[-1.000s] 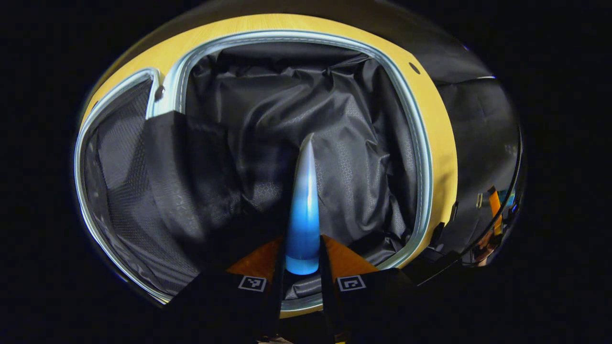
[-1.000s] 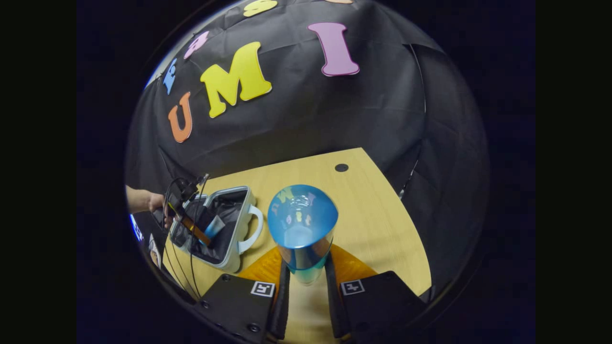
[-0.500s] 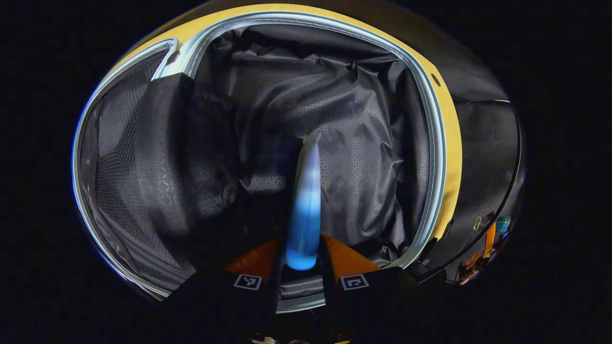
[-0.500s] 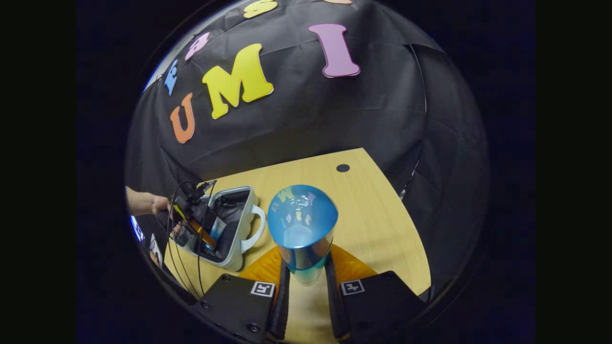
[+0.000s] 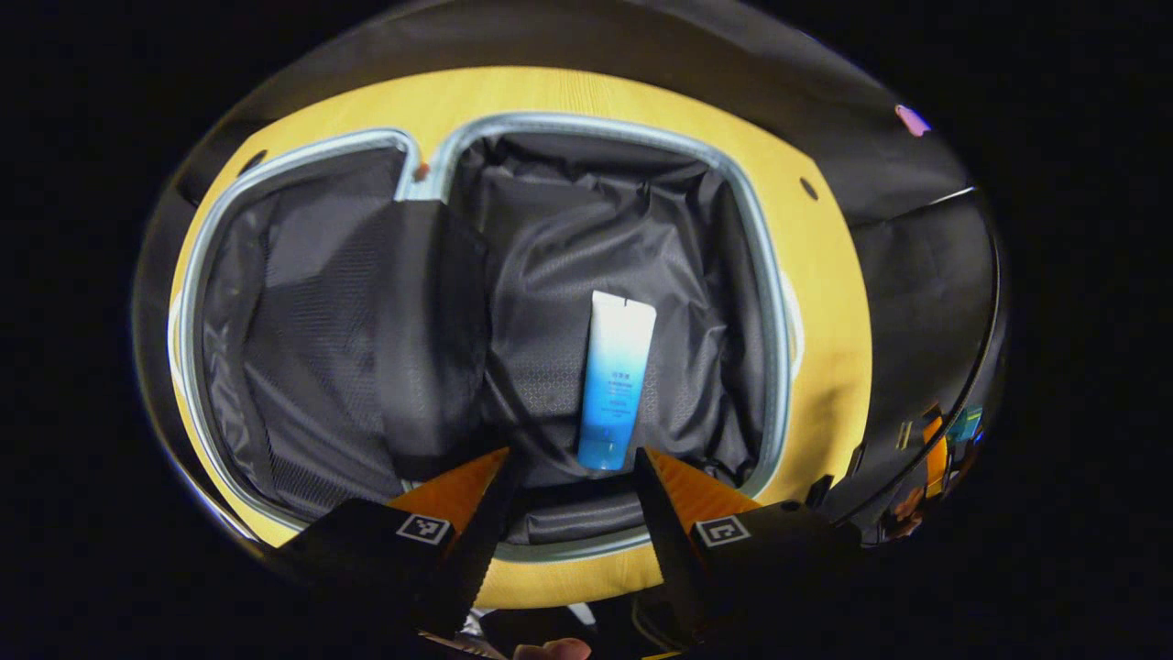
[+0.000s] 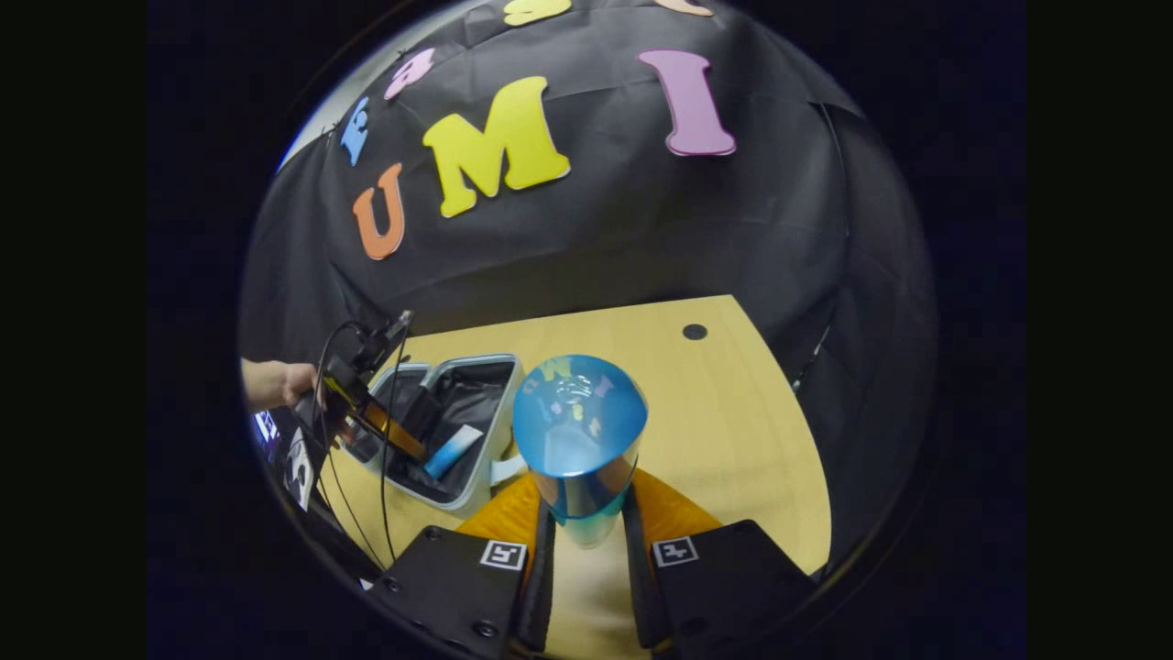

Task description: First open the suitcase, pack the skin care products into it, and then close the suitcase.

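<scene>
The small suitcase (image 5: 779,302) lies open on the wooden table, its pale rim around dark lining. A blue-and-white tube (image 5: 614,380) rests flat inside the right-hand half. My left gripper (image 5: 570,477) hovers above it, open, with nothing between its fingers. In the right gripper view my right gripper (image 6: 586,522) is shut on a blue bottle (image 6: 577,440), held upright over the table. That view also has the suitcase (image 6: 499,408) at lower left with the tube (image 6: 452,451) in it, and the left gripper (image 6: 367,417) above it, held by a hand (image 6: 298,385).
The wooden table (image 6: 733,440) stretches to the right of the suitcase, with a small dark hole (image 6: 695,331) near its far edge. Black cloth walls stand behind and to the right. Cables (image 6: 380,495) hang from the left gripper down past the table's near edge.
My left gripper opened and let go of the tube, which now lies flat in the suitcase. It then pulled back and up. The right gripper shifted slightly, still holding the bottle.
</scene>
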Available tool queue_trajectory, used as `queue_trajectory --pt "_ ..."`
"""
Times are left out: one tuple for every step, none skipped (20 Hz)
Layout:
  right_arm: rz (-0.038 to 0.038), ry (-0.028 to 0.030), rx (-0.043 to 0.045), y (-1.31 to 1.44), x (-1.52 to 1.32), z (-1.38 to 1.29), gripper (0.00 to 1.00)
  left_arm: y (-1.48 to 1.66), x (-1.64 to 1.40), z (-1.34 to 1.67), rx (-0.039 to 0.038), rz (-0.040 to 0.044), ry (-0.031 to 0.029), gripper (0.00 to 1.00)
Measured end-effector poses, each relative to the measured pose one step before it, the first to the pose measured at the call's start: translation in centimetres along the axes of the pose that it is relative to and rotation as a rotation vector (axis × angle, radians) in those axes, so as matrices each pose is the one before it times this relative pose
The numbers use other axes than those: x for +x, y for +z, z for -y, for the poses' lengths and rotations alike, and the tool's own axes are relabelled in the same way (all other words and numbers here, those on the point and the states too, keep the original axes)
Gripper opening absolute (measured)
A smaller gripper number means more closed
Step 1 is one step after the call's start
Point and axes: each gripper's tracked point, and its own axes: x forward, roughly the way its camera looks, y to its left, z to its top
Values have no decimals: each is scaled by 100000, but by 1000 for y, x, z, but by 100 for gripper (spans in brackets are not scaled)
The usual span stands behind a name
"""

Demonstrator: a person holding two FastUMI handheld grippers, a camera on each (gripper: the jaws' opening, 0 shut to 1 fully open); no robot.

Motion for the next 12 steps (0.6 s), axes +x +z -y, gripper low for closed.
queue_trajectory --pt "-937 2510 -1337 363 594 -1370 33 -287 -1315 555 -496 5917 -1909 87" --pt "-1614 3050 -1084 349 775 -1534 31 -424 -1172 751 -437 5334 -3703 90" --pt "-2455 3422 -736 282 845 -1729 33 -391 -1229 304 -539 5383 -1722 92" --pt "-3153 4506 -515 201 1068 -1867 31 -134 -1246 -268 -125 5961 130 92" --pt "-3971 5109 -133 78 1206 -1998 33 -57 -1022 -382 -270 6960 599 91" --pt "-4749 4405 -353 94 1521 -1889 33 89 -1387 147 -911 7383 -1841 92" --pt "-4667 3447 -421 -25 1527 -1696 33 119 -1626 732 -2195 7329 -4740 92" --pt "-4039 2090 -858 -125 1710 -1420 33 20 -1458 76 -2862 6207 -1248 92" --pt "-4561 812 -1815 -234 1693 -1075 33 67 -1242 -500 -1252 5829 898 92" --pt "-4462 -368 -1453 -219 1570 -676 33 76 -1199 -915 -368 4380 2595 93" --pt "-4781 -774 -757 -392 1588 -421 33 307 -1815 -1108 -140 3223 2834 92" --pt "-5758 -858 1179 -714 1643 -204 33 47 -1553 -933 -82 2236 1687 92"
